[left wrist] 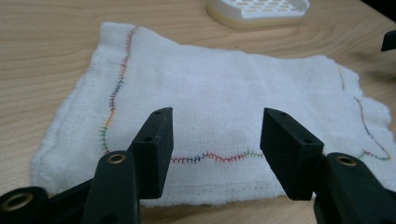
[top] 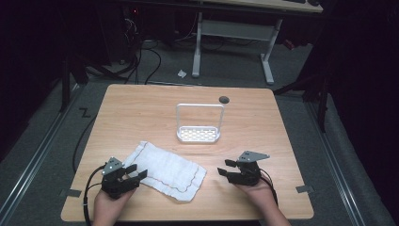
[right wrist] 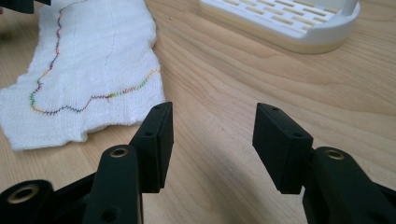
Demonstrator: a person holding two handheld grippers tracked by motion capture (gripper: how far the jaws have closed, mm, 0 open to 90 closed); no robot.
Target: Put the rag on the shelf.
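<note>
Nothing really started here, by my read: the white cloth [top: 165,171] lies flat and spread on the wooden table [top: 141,108], near the front edge on my left half, one corner pointing toward my right side. No fold in it yet, no corner lifted; the coloured stitching runs along its border unbroken in my left gripper view. My left gripper [top: 135,171] sits at the cloth's near-left edge, jaws spread wide, with cloth showing between them in its own view, but nothing pinched; I can't tell if the tips touch the fabric or hang just above it. My right gripper [top: 225,168] is also wide apart, over bare wood, just beside the cloth's right corner but apart from it, holding nothing. The white rack [top: 199,133] with the wire handle stands farther back near the table's middle, empty, well apart from the cloth. A small dark round spot [top: 224,99] sits behind it near the far edge. So judged from this: approach is about done for the left side, right side has a short way to close in. Everything that counts is left: grabbing an edge or corner with each gripper, lifting, then whatever gets done with the cloth, folding it or moving it to the rack, can't say which.
</note>
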